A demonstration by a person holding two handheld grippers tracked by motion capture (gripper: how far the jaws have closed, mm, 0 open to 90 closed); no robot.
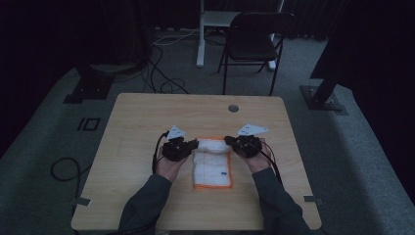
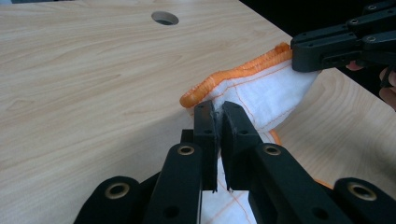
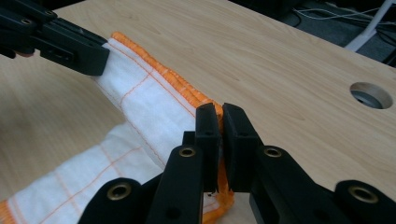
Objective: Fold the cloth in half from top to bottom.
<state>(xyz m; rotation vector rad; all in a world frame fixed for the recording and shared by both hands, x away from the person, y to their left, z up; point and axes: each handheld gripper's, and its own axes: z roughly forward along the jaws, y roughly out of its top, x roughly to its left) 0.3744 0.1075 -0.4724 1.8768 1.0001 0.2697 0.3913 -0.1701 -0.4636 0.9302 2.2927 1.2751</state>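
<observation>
A white cloth [image 1: 212, 164] with an orange hem and thin orange grid lines lies on the wooden table [image 1: 147, 117], its far edge lifted and folded toward the person. My left gripper [image 1: 188, 146] is shut on the far left corner of the cloth [image 2: 261, 88], its jaws pinching the fabric. My right gripper [image 1: 232, 143] is shut on the far right corner of the cloth [image 3: 144, 98]. In the left gripper view my left gripper [image 2: 218, 116] clamps the hem, with the other gripper's jaw at upper right. In the right gripper view my right gripper [image 3: 219, 119] clamps the orange hem.
A round cable hole [image 1: 233, 108] sits near the table's far edge. Beyond the table stand a black folding chair [image 1: 254, 41] and a white desk leg [image 1: 200, 34], with cables on the grey floor. The person's forearms reach in from the near edge.
</observation>
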